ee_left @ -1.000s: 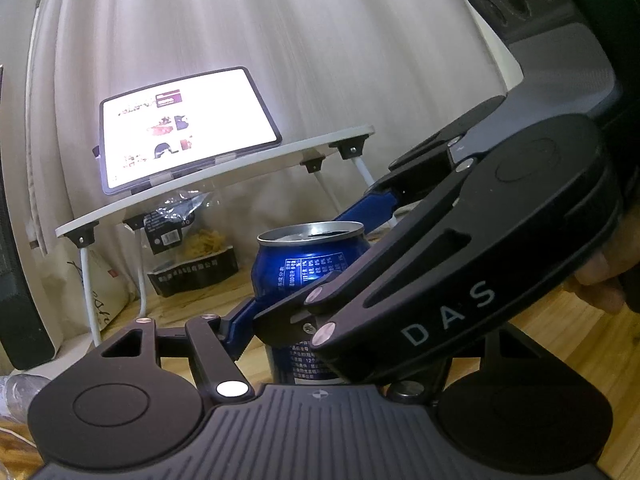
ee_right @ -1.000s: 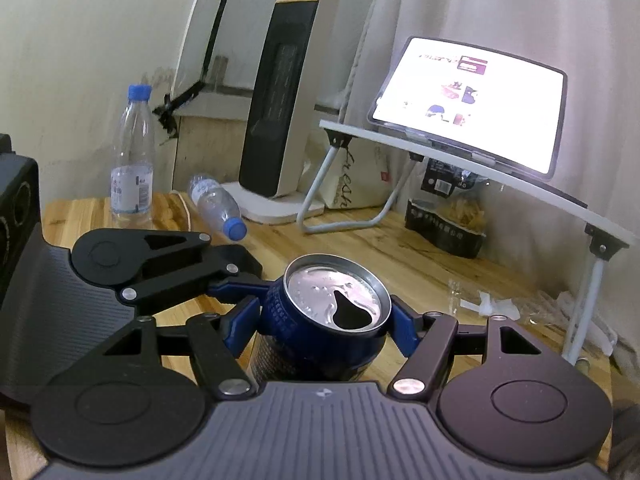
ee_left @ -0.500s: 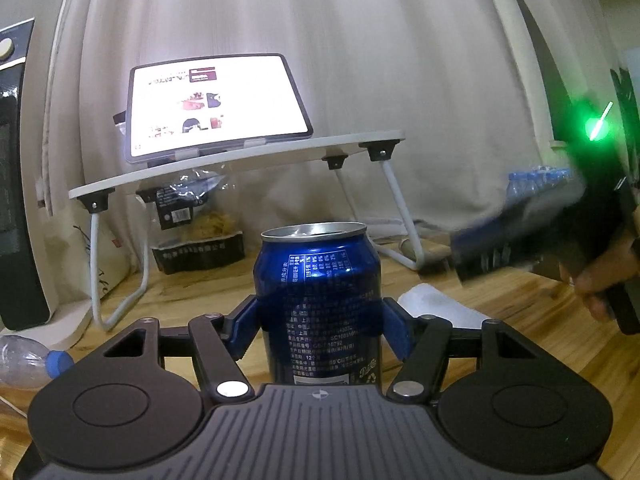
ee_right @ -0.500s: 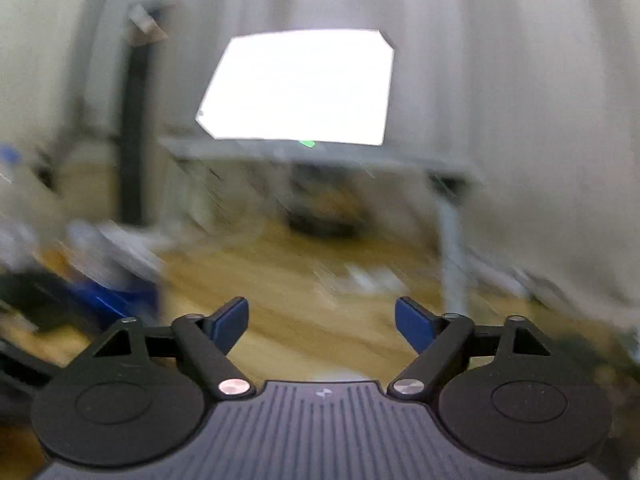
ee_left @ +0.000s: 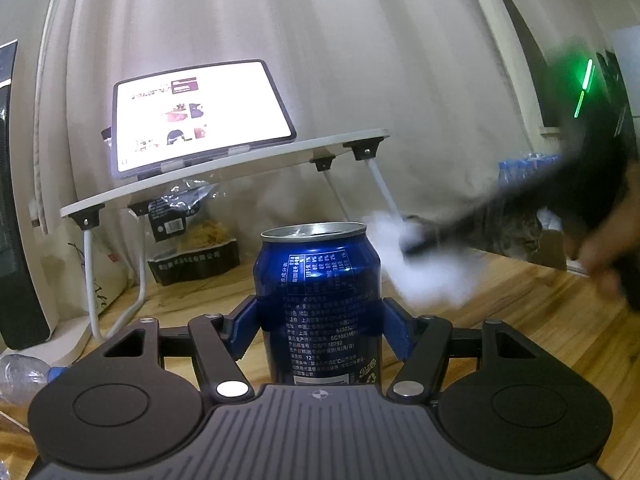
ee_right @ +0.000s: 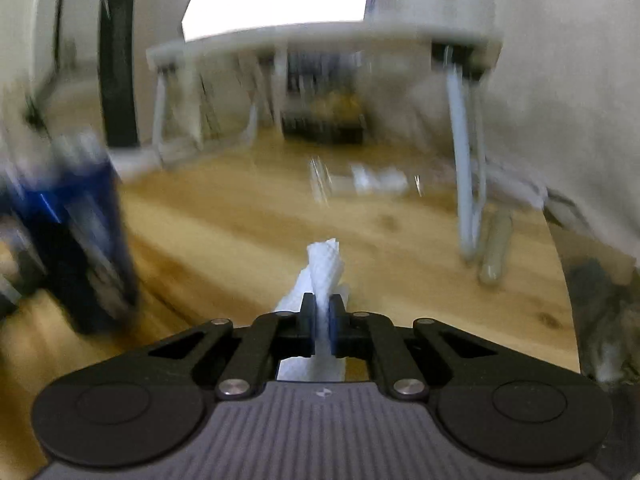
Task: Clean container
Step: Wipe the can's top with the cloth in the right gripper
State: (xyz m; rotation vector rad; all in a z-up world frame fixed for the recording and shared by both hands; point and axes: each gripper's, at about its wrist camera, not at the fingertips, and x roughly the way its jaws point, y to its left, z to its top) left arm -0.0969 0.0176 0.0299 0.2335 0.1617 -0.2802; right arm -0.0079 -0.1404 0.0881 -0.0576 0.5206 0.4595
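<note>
A blue drink can (ee_left: 318, 304) stands upright on the wooden table, its top open. My left gripper (ee_left: 319, 334) is shut on the can's body, one blue pad on each side. My right gripper (ee_right: 322, 322) is shut on a white paper tissue (ee_right: 324, 268). In the left wrist view the right gripper is a dark blur (ee_left: 520, 204) at the right, with the tissue (ee_left: 424, 268) blurred just right of the can's top. In the right wrist view the can (ee_right: 80, 236) is a blue blur at the left.
A white folding laptop stand (ee_left: 224, 176) with a lit tablet (ee_left: 200, 116) stands behind the can. A snack bag (ee_left: 192, 248) lies under it. A plastic bottle (ee_left: 20, 376) lies at the left edge. Curtains hang behind.
My right gripper let go of the can, swung right, closed on the tissue and now moves it toward the can. The left gripper stays shut on the can.
</note>
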